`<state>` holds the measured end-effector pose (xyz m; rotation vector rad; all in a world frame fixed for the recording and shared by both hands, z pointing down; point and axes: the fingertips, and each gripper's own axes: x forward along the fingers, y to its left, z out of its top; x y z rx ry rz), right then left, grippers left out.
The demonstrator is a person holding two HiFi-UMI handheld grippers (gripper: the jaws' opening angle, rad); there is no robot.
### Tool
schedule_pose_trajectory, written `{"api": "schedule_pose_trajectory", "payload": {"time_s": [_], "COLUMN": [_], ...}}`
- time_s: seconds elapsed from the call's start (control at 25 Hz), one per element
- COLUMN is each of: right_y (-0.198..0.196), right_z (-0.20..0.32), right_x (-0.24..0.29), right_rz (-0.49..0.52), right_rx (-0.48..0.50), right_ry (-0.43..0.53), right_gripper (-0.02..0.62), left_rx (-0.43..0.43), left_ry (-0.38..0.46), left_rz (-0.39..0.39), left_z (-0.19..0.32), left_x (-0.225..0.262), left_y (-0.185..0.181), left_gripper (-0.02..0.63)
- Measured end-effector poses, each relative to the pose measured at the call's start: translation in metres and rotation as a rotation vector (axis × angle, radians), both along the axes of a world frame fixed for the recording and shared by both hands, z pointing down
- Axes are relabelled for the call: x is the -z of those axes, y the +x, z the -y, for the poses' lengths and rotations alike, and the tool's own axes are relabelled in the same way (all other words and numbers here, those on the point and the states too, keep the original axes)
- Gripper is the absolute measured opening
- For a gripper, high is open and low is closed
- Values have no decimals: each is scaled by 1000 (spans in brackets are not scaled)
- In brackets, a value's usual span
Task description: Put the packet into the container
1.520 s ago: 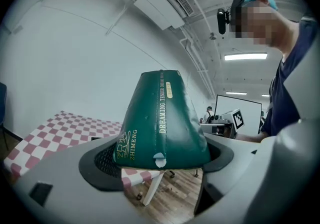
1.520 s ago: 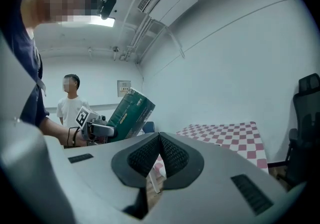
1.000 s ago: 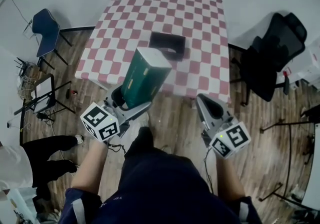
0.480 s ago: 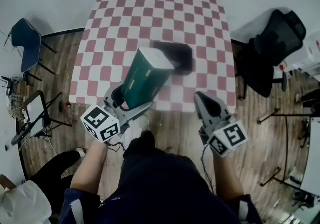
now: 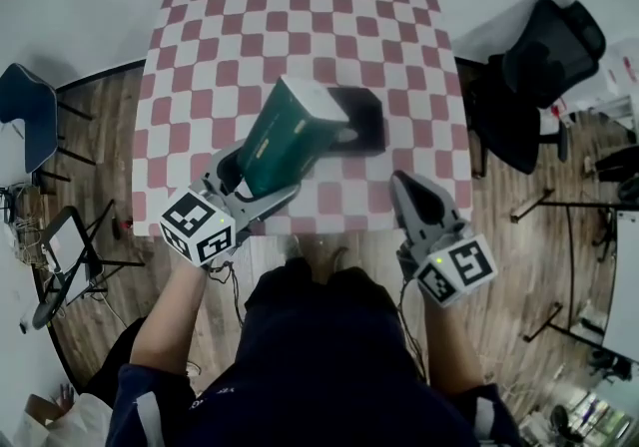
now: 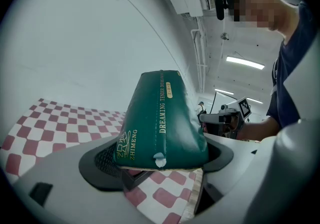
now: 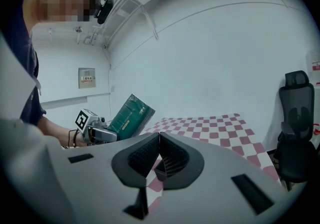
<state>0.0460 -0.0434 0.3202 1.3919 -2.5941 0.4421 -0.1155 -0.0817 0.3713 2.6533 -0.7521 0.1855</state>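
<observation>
My left gripper [image 5: 248, 176] is shut on a dark green packet [image 5: 287, 140] with gold print, held tilted up and away from me. In the left gripper view the packet [image 6: 161, 120] fills the space between the jaws. Its far end hangs over the near left part of a black container [image 5: 361, 119] that sits on the red-and-white checked table [image 5: 240, 16]. My right gripper [image 5: 411, 192] is shut and empty, level with the table's near edge, right of the packet. In the right gripper view its jaws [image 7: 159, 150] meet, and the packet [image 7: 129, 114] shows at left.
A black office chair [image 5: 534, 71] stands right of the table, and a blue chair [image 5: 25, 116] stands at far left. Wooden floor surrounds the table. A stand with cables [image 5: 70, 260] is at lower left.
The view has shifted forward, so the table sits nearer and more centred. The packet in my left gripper has come over the black container's near left part. The right gripper stays shut.
</observation>
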Motion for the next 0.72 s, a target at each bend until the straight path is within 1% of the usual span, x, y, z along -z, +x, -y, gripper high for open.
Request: {"api": "schedule_pose_trajectory", "payload": {"time_s": [0.16, 0.28, 0.36, 0.52, 0.72], "right_y": [14, 23, 30, 52, 78], "right_z": [17, 30, 38, 49, 59], "right_x": [-7, -12, -19, -34, -54], "right_rz": [5, 12, 13, 21, 49], "right_rx": [-12, 0, 16, 44, 51], "right_ry": [-19, -25, -30, -61, -108], "right_gripper": [12, 12, 12, 12, 12], "left_rx": [-26, -48, -72, -138, -208], "left_ry": [-12, -17, -11, -1, -6], "left_rz": [43, 89, 146, 293, 409], "left_z": [23, 39, 50, 70, 93], "left_x": [-13, -26, -38, -67, -94], "left_y": [11, 21, 29, 47, 70], "left_gripper": [454, 453, 453, 453, 453]}}
